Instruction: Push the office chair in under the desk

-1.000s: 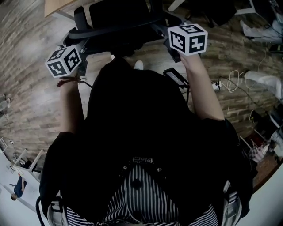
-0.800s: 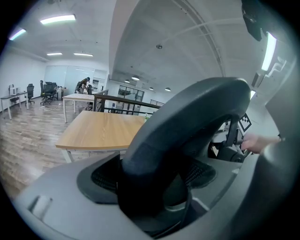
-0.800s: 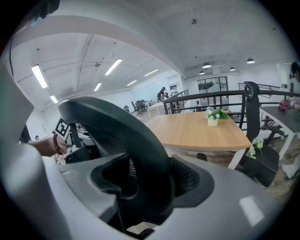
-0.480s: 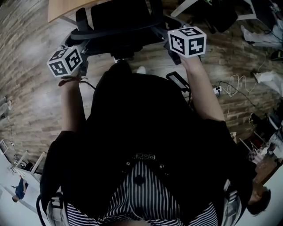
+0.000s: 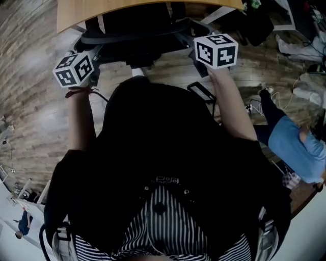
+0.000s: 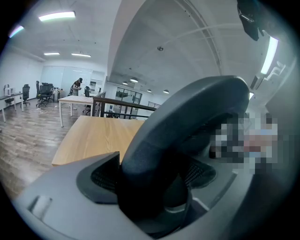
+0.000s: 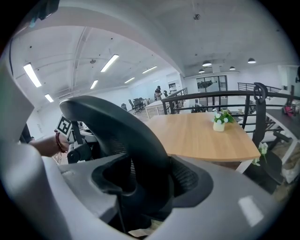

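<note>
The black office chair (image 5: pixel 133 34) stands in front of me, its seat partly under the edge of the wooden desk (image 5: pixel 102 11). My left gripper (image 5: pixel 92 60) is at the left end of the chair's curved back rim, my right gripper (image 5: pixel 197 45) at the right end. In the left gripper view the rim (image 6: pixel 187 122) fills the gap between the jaws of my left gripper (image 6: pixel 154 187). In the right gripper view the rim (image 7: pixel 117 126) sits between the closing jaws of my right gripper (image 7: pixel 145 183). A small potted plant (image 7: pixel 219 119) stands on the desk (image 7: pixel 201 136).
A person in a blue shirt (image 5: pixel 290 142) is on the floor side at the right, near loose cables (image 5: pixel 252 104). A dark bag (image 5: pixel 254 20) lies beside the desk's white leg. A black railing (image 7: pixel 225 101) runs behind the desk. Other desks (image 6: pixel 75 101) stand far off.
The chair and both grippers have moved toward the desk, whose edge now covers more of the seat. A person in blue has come into view at the right.
</note>
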The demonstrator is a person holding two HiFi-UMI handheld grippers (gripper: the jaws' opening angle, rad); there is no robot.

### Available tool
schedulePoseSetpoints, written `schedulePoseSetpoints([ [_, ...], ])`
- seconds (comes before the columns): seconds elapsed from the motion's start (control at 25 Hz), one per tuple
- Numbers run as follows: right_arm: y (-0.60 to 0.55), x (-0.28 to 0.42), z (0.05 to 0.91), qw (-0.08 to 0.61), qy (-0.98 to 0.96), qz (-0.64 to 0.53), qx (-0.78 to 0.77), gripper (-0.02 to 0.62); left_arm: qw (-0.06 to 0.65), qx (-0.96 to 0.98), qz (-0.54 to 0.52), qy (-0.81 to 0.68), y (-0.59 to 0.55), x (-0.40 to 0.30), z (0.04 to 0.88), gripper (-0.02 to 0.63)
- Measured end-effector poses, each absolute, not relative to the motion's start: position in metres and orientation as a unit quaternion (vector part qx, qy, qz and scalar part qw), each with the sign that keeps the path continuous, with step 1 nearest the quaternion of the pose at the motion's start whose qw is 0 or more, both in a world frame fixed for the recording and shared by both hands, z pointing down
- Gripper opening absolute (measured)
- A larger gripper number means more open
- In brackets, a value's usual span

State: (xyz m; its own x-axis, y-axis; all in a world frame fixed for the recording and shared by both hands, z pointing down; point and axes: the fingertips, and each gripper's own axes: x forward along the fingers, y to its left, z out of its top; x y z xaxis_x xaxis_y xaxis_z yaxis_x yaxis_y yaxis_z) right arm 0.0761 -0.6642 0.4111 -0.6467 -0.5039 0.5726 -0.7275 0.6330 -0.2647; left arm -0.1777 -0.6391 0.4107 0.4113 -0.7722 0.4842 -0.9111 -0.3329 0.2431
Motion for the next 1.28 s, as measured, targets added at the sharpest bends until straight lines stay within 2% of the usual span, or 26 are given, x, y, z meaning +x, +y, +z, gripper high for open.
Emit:
schedulePoseSetpoints([
  [0.48,-0.737,0.028,0.41,0.238,-0.866,0.24,0.369,0.252,0.224,0.818,0.139,-0.512,-0.721,-0.227,0.407,0.4],
  [1.28,-0.828,0.002,0.407,0.25,-0.868,0.238,0.356,0.25,0.205,0.816,0.121,-0.526,-0.807,-0.253,0.4,0.4],
])
